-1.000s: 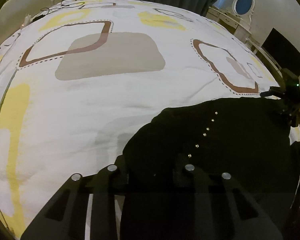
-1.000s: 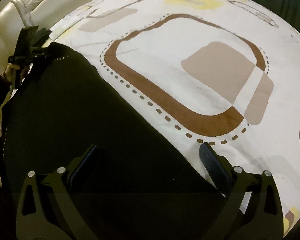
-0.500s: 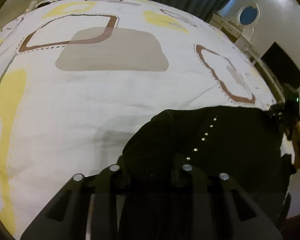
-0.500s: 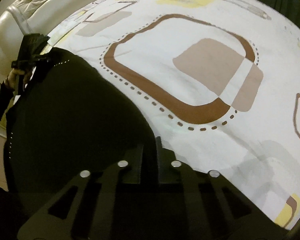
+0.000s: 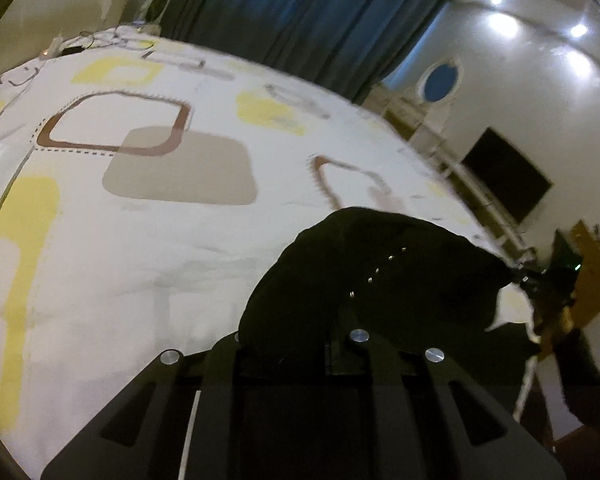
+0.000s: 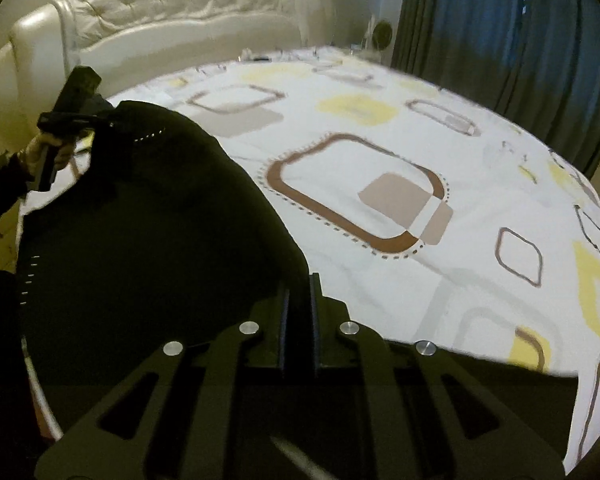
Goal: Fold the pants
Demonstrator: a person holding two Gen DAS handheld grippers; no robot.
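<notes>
I'm working over a bed (image 6: 480, 288) with a white quilt printed in brown, taupe and yellow squares. On my left, the left gripper (image 5: 284, 344) has just been closing, fingers now pinched narrow on the black pants (image 5: 380, 280). On the right, the right gripper (image 6: 299, 312) has clamped the other corner. Both edges now hang lifted, ready to fold over; the cloth looks soft, limp, stud-trimmed.
</notes>
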